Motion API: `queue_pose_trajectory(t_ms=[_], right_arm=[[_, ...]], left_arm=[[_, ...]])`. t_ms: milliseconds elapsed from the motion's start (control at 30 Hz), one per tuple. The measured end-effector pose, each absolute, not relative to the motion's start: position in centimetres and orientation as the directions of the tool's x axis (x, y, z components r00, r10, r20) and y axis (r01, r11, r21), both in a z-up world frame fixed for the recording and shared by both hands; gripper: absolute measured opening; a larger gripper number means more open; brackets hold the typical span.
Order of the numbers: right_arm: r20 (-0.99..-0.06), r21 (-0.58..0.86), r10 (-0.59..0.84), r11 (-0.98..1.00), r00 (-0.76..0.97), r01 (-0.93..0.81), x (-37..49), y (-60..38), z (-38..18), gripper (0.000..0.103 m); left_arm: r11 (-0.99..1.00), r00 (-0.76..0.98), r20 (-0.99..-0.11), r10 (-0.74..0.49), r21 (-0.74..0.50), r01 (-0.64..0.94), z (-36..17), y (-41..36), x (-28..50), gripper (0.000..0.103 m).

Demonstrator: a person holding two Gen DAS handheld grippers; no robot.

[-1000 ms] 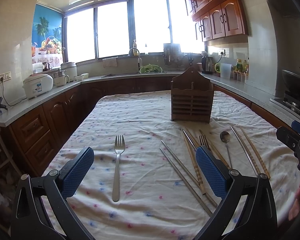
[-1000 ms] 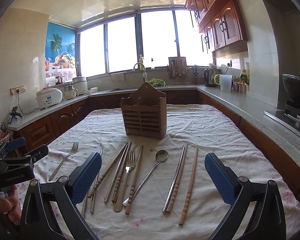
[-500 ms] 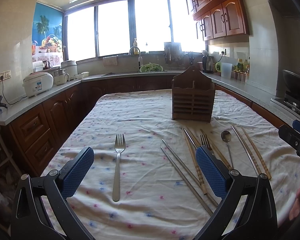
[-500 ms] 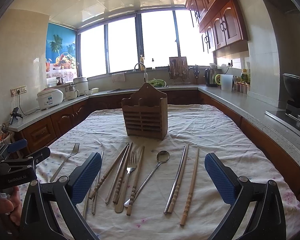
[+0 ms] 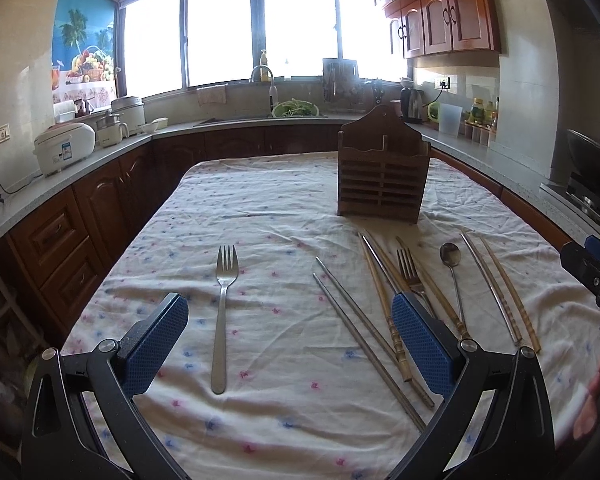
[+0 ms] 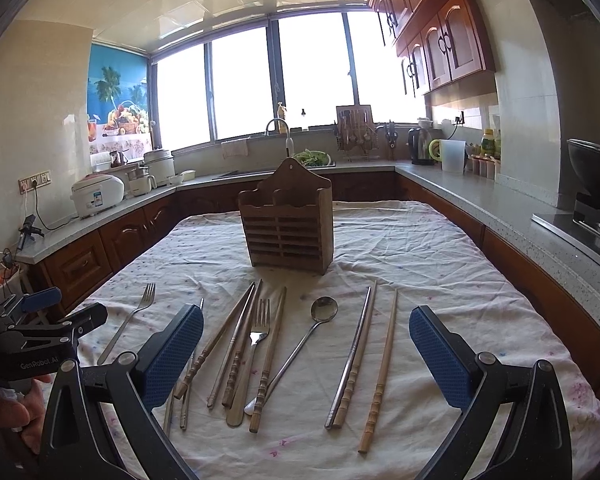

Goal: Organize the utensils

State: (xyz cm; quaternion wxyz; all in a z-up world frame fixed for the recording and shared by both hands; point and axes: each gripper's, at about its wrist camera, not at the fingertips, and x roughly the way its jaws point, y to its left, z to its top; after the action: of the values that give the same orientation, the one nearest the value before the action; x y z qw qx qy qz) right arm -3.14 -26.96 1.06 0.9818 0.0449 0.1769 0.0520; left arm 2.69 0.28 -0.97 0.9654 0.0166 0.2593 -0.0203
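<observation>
- My left gripper [image 5: 290,344] hangs above the near edge of the table [image 5: 260,184], jaws spread wide with nothing between the blue pads.
- My right gripper [image 6: 306,354] is likewise wide apart and empty, above the near edge further right.
- The wooden utensil holder [image 6: 287,229] stands upright toward the far edge, its compartments showing nothing inside from here.
- A lone fork [image 5: 222,316] lies flat near the table's left edge, tines pointing to the far edge, well apart from the rest.
- Nearer the middle, a second fork [image 6: 256,340] and a spoon [image 6: 300,344] lie among wooden and metal chopsticks [image 6: 350,360], all flat on the tablecloth [image 6: 420,256].
- A hand [image 6: 4,412] holding the left gripper shows at the right camera's left border.
</observation>
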Motion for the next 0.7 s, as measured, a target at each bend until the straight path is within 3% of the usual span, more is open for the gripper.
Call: queue_pose_trajectory(t_ms=[233,433,700], right_arm=[[-0.4,0.133,0.125,0.988,0.908,-0.077,-1.3,-27.9,0.7,0.103],[-0.445,0.184,0.143,0.981,0.884,-0.066,1.2,-29.3,0.4,0.102],[-0.534,0.238,0.177,0.97,0.826,-0.054,5.6,-30.3,-0.4,0.064]], left_arm=[[0.997,0.81,-0.581,-0.079,-0.029,0.077,-1.4,0.6,5.4,0.102],[0.989,0.751,-0.645,-0.146,-0.104,0.103,-1.8,0.8,8.4,0.09],[0.979,0.678,-0.706,-0.204,-0.152,0.137,-2.6,0.5,12.3,0.072]])
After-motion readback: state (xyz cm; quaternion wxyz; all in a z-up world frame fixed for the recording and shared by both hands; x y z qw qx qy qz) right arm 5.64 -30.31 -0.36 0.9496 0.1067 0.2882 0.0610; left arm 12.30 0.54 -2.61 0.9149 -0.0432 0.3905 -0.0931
